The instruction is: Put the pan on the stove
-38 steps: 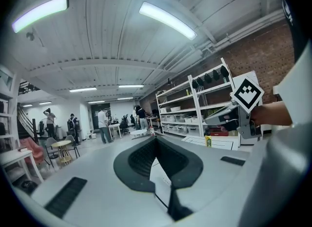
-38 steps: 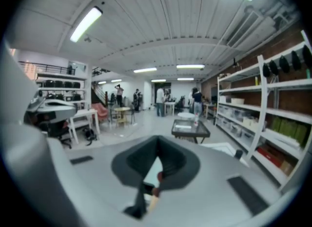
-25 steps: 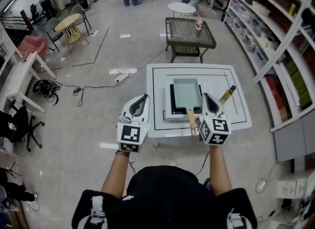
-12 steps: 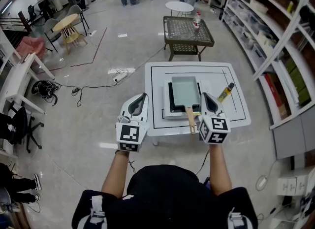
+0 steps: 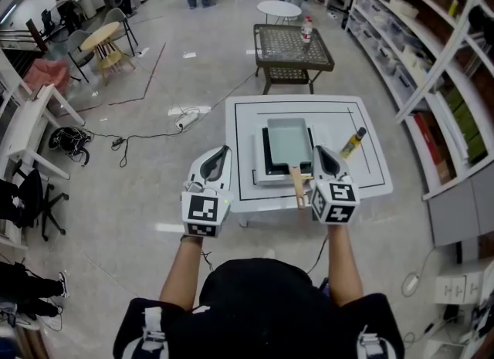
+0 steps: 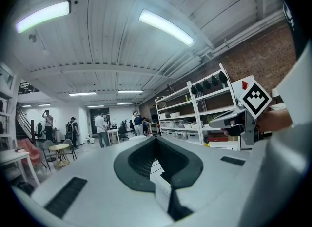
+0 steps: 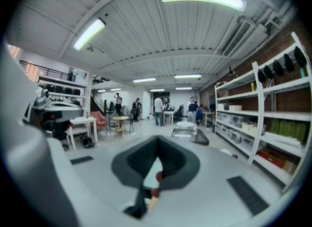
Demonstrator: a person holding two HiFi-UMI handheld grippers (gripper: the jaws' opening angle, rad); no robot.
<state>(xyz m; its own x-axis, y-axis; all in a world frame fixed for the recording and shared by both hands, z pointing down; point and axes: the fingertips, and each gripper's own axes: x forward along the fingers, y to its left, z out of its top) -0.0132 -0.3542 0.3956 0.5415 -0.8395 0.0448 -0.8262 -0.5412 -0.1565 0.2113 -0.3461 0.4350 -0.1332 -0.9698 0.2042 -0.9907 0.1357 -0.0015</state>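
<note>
A rectangular grey-blue pan point(image 5: 289, 140) rests on the black-topped stove point(image 5: 268, 157) in the middle of the white table point(image 5: 363, 184). Its wooden handle point(image 5: 297, 186) points toward me. My right gripper point(image 5: 321, 157) hovers just right of that handle above the table's front edge, jaws shut with nothing between them. My left gripper point(image 5: 220, 157) hangs off the table's left front corner, its jaws closed to a point and empty. In the left gripper view, that gripper point(image 6: 156, 140) points across the room and the right gripper point(image 6: 241, 118) shows at the right.
A yellow-labelled bottle point(image 5: 353, 143) lies on the table right of the stove. Beyond stands a dark mesh table point(image 5: 293, 49) with a bottle on it. Shelving point(image 5: 432, 64) lines the right side. Cables point(image 5: 139, 135) trail over the floor at the left. People stand far off.
The view has drifted a little, so the table sits slightly higher and further left in the picture. Both grippers keep their places and stay closed.
</note>
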